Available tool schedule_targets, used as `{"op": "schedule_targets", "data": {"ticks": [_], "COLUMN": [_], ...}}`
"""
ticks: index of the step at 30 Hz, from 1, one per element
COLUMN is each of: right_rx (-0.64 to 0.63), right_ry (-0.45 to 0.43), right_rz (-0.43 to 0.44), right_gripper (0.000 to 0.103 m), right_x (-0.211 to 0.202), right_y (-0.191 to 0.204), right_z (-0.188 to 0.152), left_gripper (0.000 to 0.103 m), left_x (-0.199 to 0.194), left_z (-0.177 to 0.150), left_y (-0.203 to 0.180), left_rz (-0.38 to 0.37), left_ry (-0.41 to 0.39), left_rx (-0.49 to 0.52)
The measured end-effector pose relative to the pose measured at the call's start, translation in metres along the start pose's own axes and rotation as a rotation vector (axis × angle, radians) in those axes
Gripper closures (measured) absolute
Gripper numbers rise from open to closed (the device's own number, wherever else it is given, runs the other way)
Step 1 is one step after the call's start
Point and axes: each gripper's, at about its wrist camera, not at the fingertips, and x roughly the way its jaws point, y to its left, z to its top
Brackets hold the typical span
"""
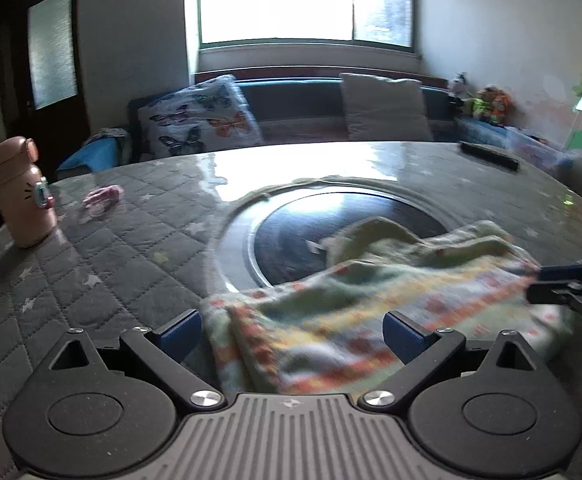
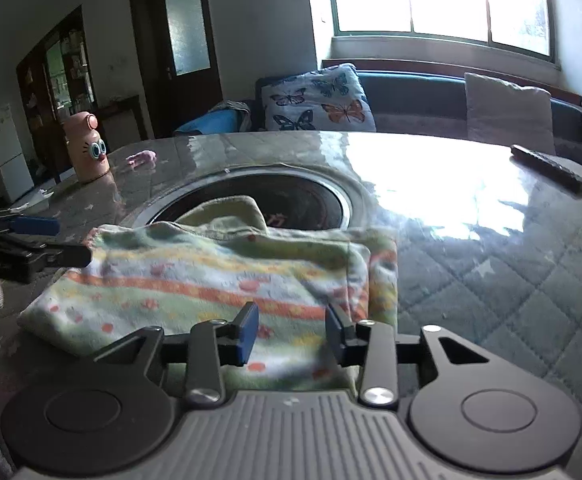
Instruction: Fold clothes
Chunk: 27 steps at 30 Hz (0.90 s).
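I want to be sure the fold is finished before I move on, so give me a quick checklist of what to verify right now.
1. Left gripper let go: ok, jaws wide, pads clear of the cloth.
2. Right gripper let go: ok, jaws apart, cloth lies below them, not pinched.
3. Cloth folded: ok, layers doubled over with a fold edge on its right side; a corner sticks up at the back.
4. Cloth on the table: ok, though it partly overhangs the round inset.
5. Bottle clear of the cloth: ok, it stands far off.
6. Edges aligned: cannot tell, image blurred.
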Motion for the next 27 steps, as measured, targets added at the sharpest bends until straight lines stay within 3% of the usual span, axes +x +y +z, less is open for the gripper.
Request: {"op": "schedule_targets", "data": {"ticks": [4, 9, 10, 11, 23, 27], "right_rx": [0.0, -0.016, -0.021, -0.026, -0.018, -0.011], "right_ry": [0.007, 0.024, 0.023, 0.02, 0.034, 0.044], "right_rz": [-0.007, -0.012, -0.012, -0.012, 0.031, 0.049], "right_gripper": [0.061, 0.055, 0.047, 0.045, 0.044, 0.029], "right_x": [0.009, 0.014, 0.015, 0.016, 0.054, 0.061], "right_y": [-0.004, -0.005, -0.004, -0.004, -0.008, -0.01], "right_z": [0.004, 0.004, 0.006, 0.008, 0.034, 0.033], "left_gripper": [0.004, 0.006, 0.005, 0.005, 0.0, 0.0], "left_x": [0.016, 0.031, 0.032, 0.033, 0.04, 0.042], "left_z": [0.003, -0.001, -0.002, -0.003, -0.001, 0.002], "left_y": [0.017, 0.034, 0.036, 0.038, 0.044, 0.048], "left_rz": [0.069, 0.162, 0.161, 0.159, 0.112, 0.076], "left_ry": [0.032, 0.081, 0.085, 0.089, 0.088, 0.092], "left_rx": [-0.064, -0.065, -0.067, -0.069, -0.098, -0.138]}}
